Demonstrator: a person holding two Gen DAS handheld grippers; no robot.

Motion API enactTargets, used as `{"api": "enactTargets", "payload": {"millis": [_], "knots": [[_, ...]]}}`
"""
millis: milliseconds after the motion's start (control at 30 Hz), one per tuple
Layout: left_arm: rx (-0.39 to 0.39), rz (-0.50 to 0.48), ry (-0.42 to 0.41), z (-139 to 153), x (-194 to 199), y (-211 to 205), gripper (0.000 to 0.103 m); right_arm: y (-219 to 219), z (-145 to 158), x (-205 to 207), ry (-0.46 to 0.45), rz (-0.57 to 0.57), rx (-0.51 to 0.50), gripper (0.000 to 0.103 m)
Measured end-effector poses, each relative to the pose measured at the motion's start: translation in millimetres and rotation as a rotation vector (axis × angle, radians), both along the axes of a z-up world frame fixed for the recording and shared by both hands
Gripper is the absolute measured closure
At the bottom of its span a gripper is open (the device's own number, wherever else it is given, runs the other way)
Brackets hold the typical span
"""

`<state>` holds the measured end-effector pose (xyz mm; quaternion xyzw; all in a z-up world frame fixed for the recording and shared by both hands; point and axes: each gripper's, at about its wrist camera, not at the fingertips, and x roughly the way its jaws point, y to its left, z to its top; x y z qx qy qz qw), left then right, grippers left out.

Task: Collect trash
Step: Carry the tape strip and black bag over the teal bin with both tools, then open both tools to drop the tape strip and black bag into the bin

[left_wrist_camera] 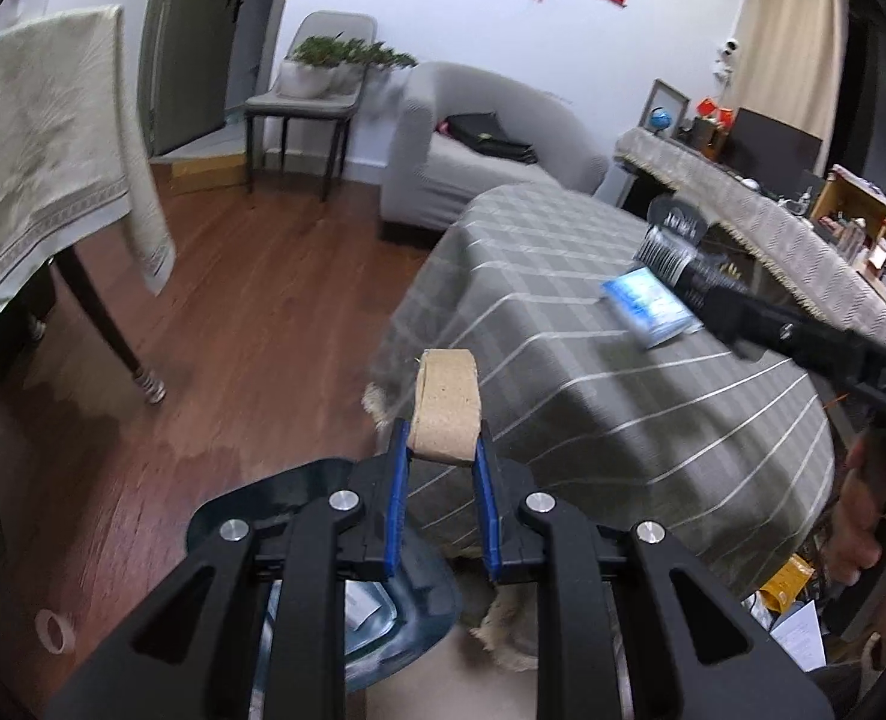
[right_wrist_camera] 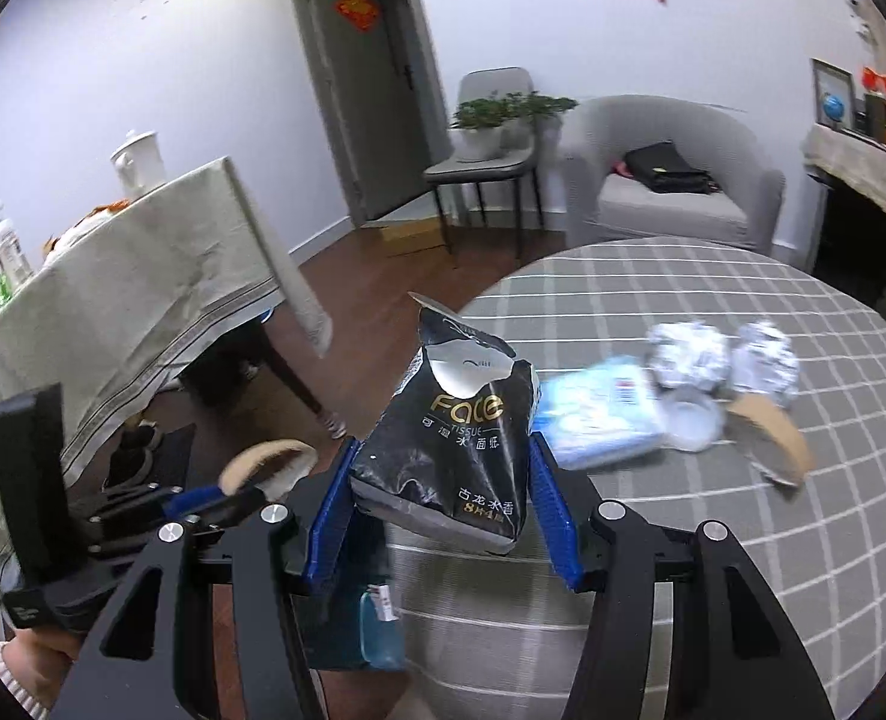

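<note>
Holding a flattened cardboard roll (left_wrist_camera: pixel 446 405) in left tongs (left_wrist_camera: pixel 441 468), jaws nearly closed, pads pinching its near end, rest sticking out toward 12 o'clock past the bench (left_wrist_camera: pixel 593 372) edge. Right tongs (right_wrist_camera: pixel 443 516) about half open, clamped on both sides of a black tissue pack (right_wrist_camera: pixel 455 432), torn top pointing to 12.

Handling, judged:
- Roll: light, stiff along its length, crushes flat across. Already squashed, so grip looks secure. Long overhang, could swing if jerked.
- Tissue pack: light, soft, glossy film, probably slippery. Mostly empty by the look, so squashes under pressure. Grip low on the body, where the tongs sit now, not on the torn flap.

Left on bench, right wrist view:
- Blue-white packet (right_wrist_camera: pixel 599 420) at 2 o'clock of the tissue pack, just beside it. Flat, soft film. Pinch at an edge.
- Clear lid (right_wrist_camera: pixel 692 420) touching the packet's right side. Thin, springy, likely to skid. Take by the rim.
- Two foil balls (right_wrist_camera: pixel 689 357) and (right_wrist_camera: pixel 767 363) behind it, close together. Light, crushable, easy to grab anywhere.
- Cardboard scrap (right_wrist_camera: pixel 773 438) at 3 o'clock of the lid. Stiff, flat. Lift by an edge.

Bag or bin (left_wrist_camera: pixel 407 594) showing dark blue below left tongs at 6 o'clock, on the floor beside the bench; likely drop target.
</note>
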<state>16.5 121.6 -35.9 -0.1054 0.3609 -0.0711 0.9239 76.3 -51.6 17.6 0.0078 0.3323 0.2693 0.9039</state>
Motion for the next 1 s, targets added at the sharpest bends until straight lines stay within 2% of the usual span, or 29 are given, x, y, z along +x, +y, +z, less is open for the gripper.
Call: {"api": "enactTargets", "payload": {"millis": [300, 533, 1000], "knots": [[0.001, 0.058, 0.135, -45.8, -3.9, 45.3, 0.081, 61.6, -14.0, -3.9, 0.037, 0.112, -0.029, 0.048], [0.02, 0.06, 0.264, -89.0, -6.6, 57.2, 0.081, 103.6, -32.8, -8.8, 0.084, 0.194, -0.076, 0.051], [0.003, 0.03, 0.489, -158.1, -10.9, 69.0, 0.081, 132.6, -82.3, 0.5, 0.246, 0.23, -0.129, 0.052]]}}
